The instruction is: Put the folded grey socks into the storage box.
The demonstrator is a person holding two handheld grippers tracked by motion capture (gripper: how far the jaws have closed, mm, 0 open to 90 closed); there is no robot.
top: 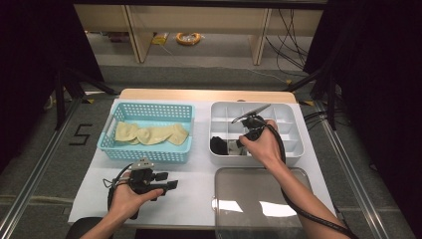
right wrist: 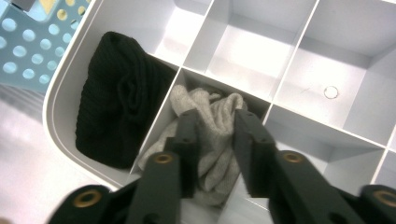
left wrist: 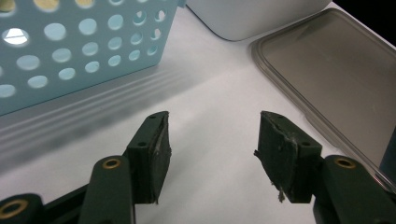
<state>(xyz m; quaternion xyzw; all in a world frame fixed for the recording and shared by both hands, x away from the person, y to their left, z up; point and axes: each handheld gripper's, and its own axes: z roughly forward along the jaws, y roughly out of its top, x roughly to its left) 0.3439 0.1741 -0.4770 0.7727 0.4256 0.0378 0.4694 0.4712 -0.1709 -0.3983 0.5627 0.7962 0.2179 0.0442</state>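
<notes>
The grey sock (right wrist: 212, 135) lies bunched in a near-row compartment of the white divided box (right wrist: 60, 88), the cell just beside the corner cell that holds the black sock (right wrist: 116, 98). The right gripper (right wrist: 215, 135) reaches down into that cell with its jaws on either side of the grey fabric and pressed into it, so it is grasping the sock; whether it is tucking the sock in or lifting it out I cannot tell, though the packing of socks into cells looks like the work in hand. If it is packing, the next move calls for letting go and rising straight up so no fabric drags over the divider. The left gripper (left wrist: 212, 154) hangs with its jaws apart and nothing between them, over the white mat (left wrist: 205, 93) on the near side of the box. The right gripper view shows the two socks and the dividers closely; the high view adds the blue basket (top: 149, 149) left of the box, with yellow cloth pieces (top: 149, 133) in it, and the clear lid (top: 263, 199) lying near the box's front edge.
</notes>
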